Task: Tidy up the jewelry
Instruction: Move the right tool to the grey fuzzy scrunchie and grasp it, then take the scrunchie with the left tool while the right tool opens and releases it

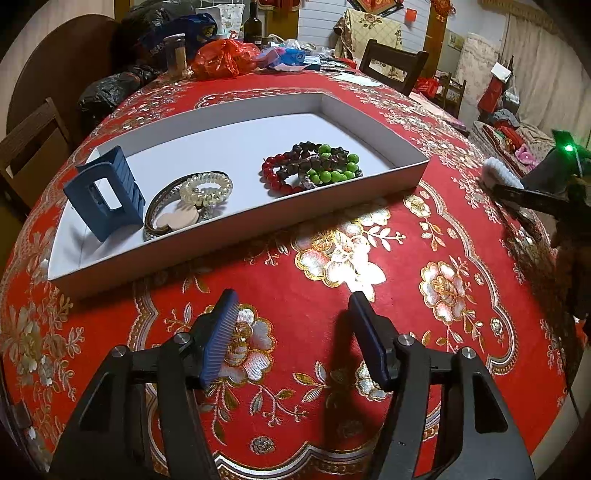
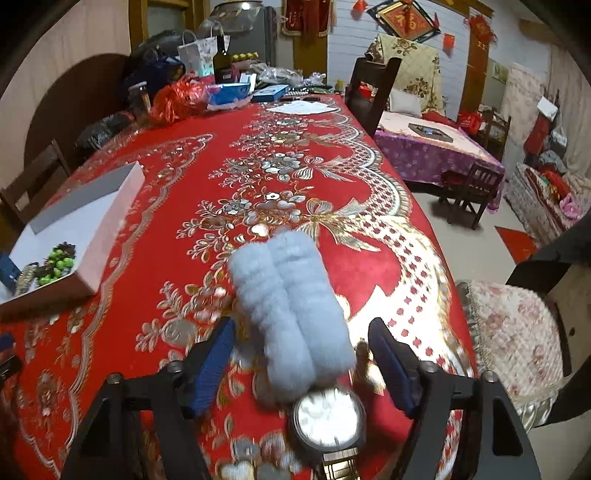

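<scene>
A long table under a red cloth worked with gold and silver flowers fills both views, in a crowded room of chairs and hangings; nearest the right wrist camera lies a wristwatch, face up on the cloth, and just beyond it a pale fluffy hair tie, blurred. The right gripper stands with its jaws apart on either side of the fluffy tie, neither pad pressing on it, so nothing is gripped; it seems placed there to close on that piece, the watch waiting its turn. The left gripper hangs over bare cloth with its jaws apart and nothing between them, just short of the white tray; I judge it idle, parked clear of the tray's near wall. Further in, the tray holds what looks already sorted: a blue claw clip at the left end; beside it hair ties and a clear coil tie; apart to the right, the beaded bracelets in a heap; so like sits with like. Beyond, bags and a bottle clutter the table's far end.
</scene>
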`<state>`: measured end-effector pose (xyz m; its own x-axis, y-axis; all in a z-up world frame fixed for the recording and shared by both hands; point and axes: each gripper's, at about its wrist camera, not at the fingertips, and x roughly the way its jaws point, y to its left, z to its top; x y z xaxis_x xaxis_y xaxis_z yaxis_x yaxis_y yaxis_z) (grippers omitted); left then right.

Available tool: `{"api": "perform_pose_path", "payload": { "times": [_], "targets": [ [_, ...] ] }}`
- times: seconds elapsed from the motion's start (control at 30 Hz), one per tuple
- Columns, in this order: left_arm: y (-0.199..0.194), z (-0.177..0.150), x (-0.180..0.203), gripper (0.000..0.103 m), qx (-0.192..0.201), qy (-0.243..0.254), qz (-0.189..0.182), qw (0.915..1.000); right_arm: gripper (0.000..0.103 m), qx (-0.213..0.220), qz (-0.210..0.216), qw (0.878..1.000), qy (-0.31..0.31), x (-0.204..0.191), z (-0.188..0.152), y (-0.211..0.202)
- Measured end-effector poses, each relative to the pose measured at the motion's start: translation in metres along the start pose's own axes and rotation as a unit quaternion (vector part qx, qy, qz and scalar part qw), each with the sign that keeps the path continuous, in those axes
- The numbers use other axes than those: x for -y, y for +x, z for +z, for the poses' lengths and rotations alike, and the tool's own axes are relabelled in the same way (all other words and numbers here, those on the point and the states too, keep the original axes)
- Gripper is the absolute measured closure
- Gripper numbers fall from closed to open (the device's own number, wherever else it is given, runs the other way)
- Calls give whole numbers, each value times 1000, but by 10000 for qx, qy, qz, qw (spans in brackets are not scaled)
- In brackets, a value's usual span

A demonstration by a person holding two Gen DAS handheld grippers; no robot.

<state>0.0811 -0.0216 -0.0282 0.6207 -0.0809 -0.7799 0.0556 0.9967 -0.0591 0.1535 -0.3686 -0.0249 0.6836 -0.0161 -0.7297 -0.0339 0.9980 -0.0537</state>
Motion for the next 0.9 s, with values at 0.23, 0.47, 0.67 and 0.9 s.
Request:
{"api": "perform_pose_path", "payload": {
  "times": [0.23,0.47,0.67,0.9],
  "targets": [
    [-6,7,-7,41,87,-187,-142,9997,70,260,504,9983,96,-20,3,-21],
    [-7,10,-8,41,50,-261,-282,9992,70,251,1493,9885,-41,-78,-21,-49],
    [-10,15,1,41,96,-182,-580,9981,61,-48,1829,9789,-909,-142,-62,-59],
    [-2,42,38,41,127,91,-1068,9942,27,429,1182,9904,-568,-93,-70,-96]
  ]
}}
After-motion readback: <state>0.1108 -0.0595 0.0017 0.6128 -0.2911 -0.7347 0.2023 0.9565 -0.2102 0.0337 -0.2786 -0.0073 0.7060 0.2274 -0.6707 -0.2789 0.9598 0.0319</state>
